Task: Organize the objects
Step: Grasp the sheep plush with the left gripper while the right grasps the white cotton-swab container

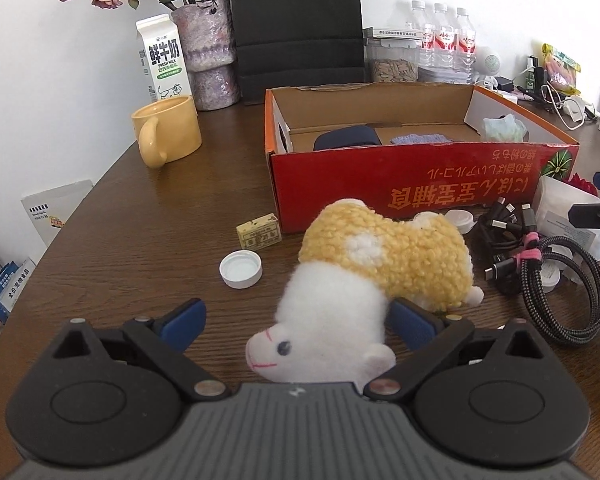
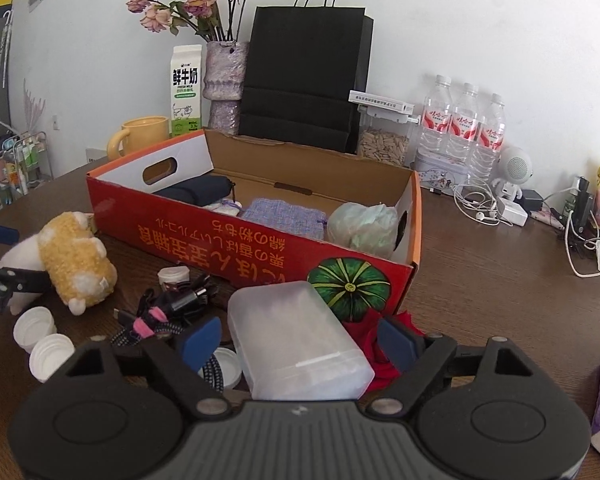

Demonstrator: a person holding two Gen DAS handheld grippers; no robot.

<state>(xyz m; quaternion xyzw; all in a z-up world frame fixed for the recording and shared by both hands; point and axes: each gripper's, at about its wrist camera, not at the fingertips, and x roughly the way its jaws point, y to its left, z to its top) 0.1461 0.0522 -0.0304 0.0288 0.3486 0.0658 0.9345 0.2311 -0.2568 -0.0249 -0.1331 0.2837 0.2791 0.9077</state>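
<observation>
My left gripper (image 1: 298,318) sits low over the wooden table (image 1: 160,216), pointing toward the red cardboard box (image 1: 420,184). Its blue pads are spread wide, and the plush toy (image 1: 364,276) lies between them: the white head end reaches back toward my camera, and the yellow woolly body stretches forward and to the right. The right pad (image 1: 410,322) is touching or just beside the white fur; the left pad (image 1: 182,318) stands clear of it, so the jaws are not clamped. Just ahead and left of the fingertips lies a white bottle cap (image 1: 241,269), and beyond it a small yellow block (image 1: 259,231) just in front of the box wall. Off to the right is a bundle of cables (image 1: 540,264).

My right gripper (image 2: 298,338) also hangs low, angled toward the near corner of the box (image 2: 260,248). A frosted plastic case (image 2: 296,344) lies between its fingers, long side running toward me. Both blue pads stand off the case's sides with a gap each way, so the jaws are open and not gripping. A red cloth (image 2: 388,344) shows under the right finger. To the left lie the cables (image 2: 168,312), and farther left white caps (image 2: 44,340). Far left, the plush (image 2: 72,260) appears, with the other gripper's dark finger across its white end.
</observation>
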